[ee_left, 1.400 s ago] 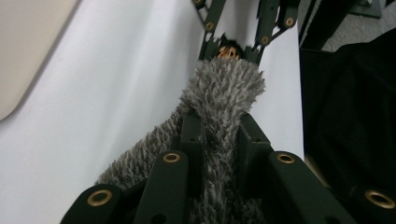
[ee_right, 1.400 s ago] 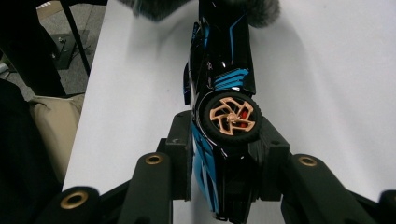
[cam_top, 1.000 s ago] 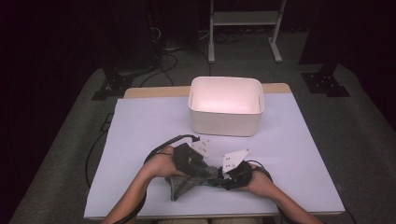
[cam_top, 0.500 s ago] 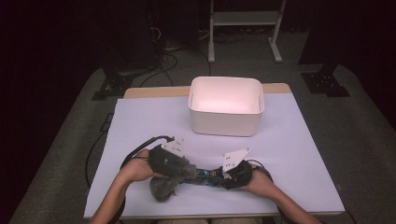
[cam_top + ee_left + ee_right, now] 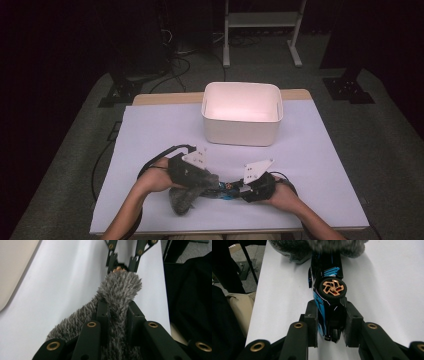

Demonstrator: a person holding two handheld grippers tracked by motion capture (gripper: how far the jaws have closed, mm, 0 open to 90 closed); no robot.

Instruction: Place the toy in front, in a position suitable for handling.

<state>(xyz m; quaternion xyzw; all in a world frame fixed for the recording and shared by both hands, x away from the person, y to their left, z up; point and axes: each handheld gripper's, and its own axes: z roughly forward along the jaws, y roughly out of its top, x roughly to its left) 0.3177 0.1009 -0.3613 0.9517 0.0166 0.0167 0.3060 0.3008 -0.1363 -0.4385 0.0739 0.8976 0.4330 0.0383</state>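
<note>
White sheet [image 5: 150, 135] over the table, dark room behind, and near the front edge the left gripper [image 5: 117, 308] has its jaws pinched on a shaggy grey cloth [image 5: 120, 287] that hides the front of the toy car [image 5: 328, 272]. Right gripper [image 5: 329, 322] clamps the car's tail, one gold-spoked wheel [image 5: 333, 289] showing. Since a second ago the left hand [image 5: 155, 177] has slid outward, the white bin [image 5: 240, 132] unmoved.
</note>
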